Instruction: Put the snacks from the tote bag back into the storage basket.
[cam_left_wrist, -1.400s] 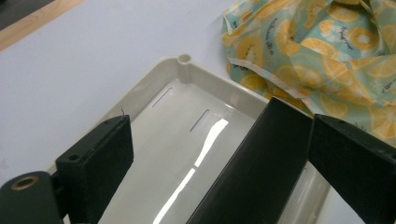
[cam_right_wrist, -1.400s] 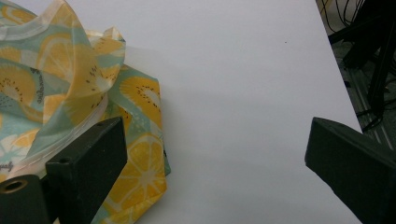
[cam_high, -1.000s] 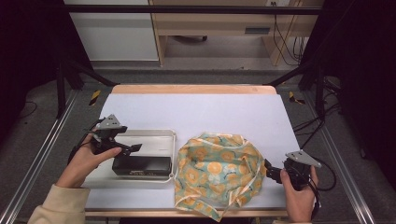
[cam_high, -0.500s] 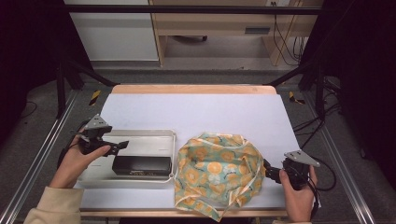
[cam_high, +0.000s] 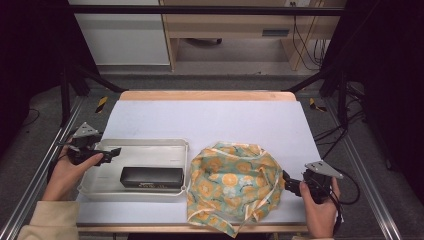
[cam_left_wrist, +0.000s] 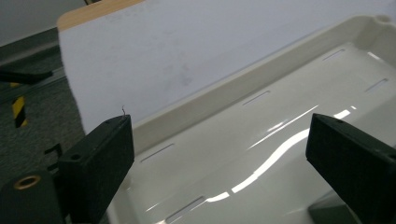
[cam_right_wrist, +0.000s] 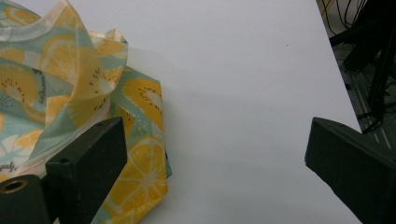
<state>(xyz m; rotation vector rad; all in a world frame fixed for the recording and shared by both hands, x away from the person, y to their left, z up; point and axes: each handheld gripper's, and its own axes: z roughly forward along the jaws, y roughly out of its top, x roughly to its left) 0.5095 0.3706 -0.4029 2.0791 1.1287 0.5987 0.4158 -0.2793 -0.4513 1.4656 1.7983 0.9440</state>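
1. My left gripper (cam_high: 111, 154) sits at the left end of the white tray (cam_high: 150, 144), jaws spread wide and holding nothing.
2. The black case (cam_high: 151, 177) lies in the tray's near half, to the right of that gripper and a little nearer to me. Its long axis runs left to right across the table, along the tray's length.
3. My right gripper (cam_high: 291, 184) rests just beside the right edge of the fruit-print cloth bag (cam_high: 232, 180), jaws also wide open and empty. It is well apart from the case, so I judge the left hand the one to take it.
4. To grasp the case I would need to swing the left jaws right and toward me, closing across its narrow width.
5. The left gripper view (cam_left_wrist: 219, 168) shows the tray's glossy floor and slotted wall up close, which the high view flattens; the case barely peeks in at the lower right.
6. The right gripper view shows the bag's (cam_right_wrist: 70, 93) lemon print and pale trim, with bare table (cam_right_wrist: 243, 93) between the jaws.
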